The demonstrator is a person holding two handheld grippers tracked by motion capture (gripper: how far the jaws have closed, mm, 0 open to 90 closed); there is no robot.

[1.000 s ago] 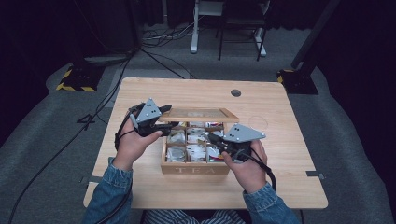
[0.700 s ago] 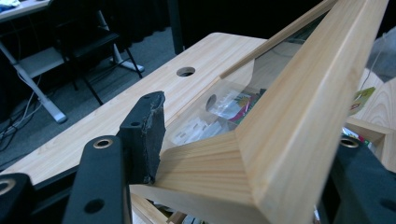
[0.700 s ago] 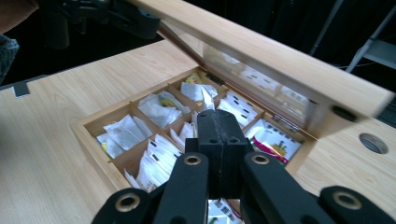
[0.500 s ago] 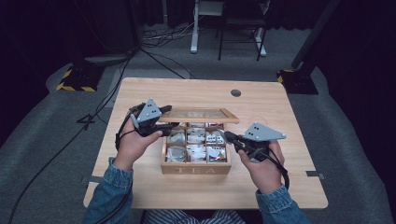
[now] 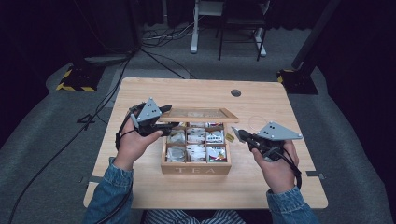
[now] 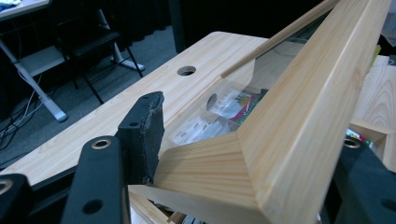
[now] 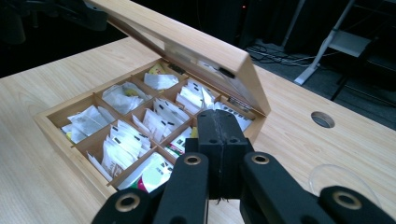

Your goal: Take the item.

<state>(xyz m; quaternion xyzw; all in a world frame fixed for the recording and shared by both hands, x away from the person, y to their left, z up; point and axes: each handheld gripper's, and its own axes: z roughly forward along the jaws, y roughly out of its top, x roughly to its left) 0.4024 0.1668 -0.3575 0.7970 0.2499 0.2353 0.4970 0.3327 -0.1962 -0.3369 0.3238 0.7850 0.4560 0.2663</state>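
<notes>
- High view, widest thing first: the pale wooden rectangular table (image 5: 196, 93) lies under both hand-held grippers, with its round cable hole beyond them.
- The open light-wood tea box with the word TEA on its front wall (image 5: 196, 169) sits between the two grippers, just beside each, its compartments in three columns.
- The wooden-framed lid with a clear window pane (image 5: 198, 113) stands raised over the far side of the box, hinged at the back, and its left corner lies inside the left gripper's jaws.
- The left gripper (image 5: 170, 122) is clamped on that lid corner; in the left gripper view, its black pad (image 6: 147, 135) presses flat against the frame, keeping the box open.
- The right gripper (image 5: 239, 134) hovers just to the right of the box with its jaws pressed together. Whether something thin is pinched at its tip, I cannot tell.
- White paper tea sachets (image 7: 116, 140) fill the compartments ahead of and below the right gripper's tips.
- A small clear round disc (image 7: 343, 179) lies on the table just to the right of the right gripper.
- Step in hand, as I judge it: holding the lid up while the right gripper works at the sachets.
- The next move calls for a steady left grip, and the right jaws must part before reaching into a compartment.
</notes>
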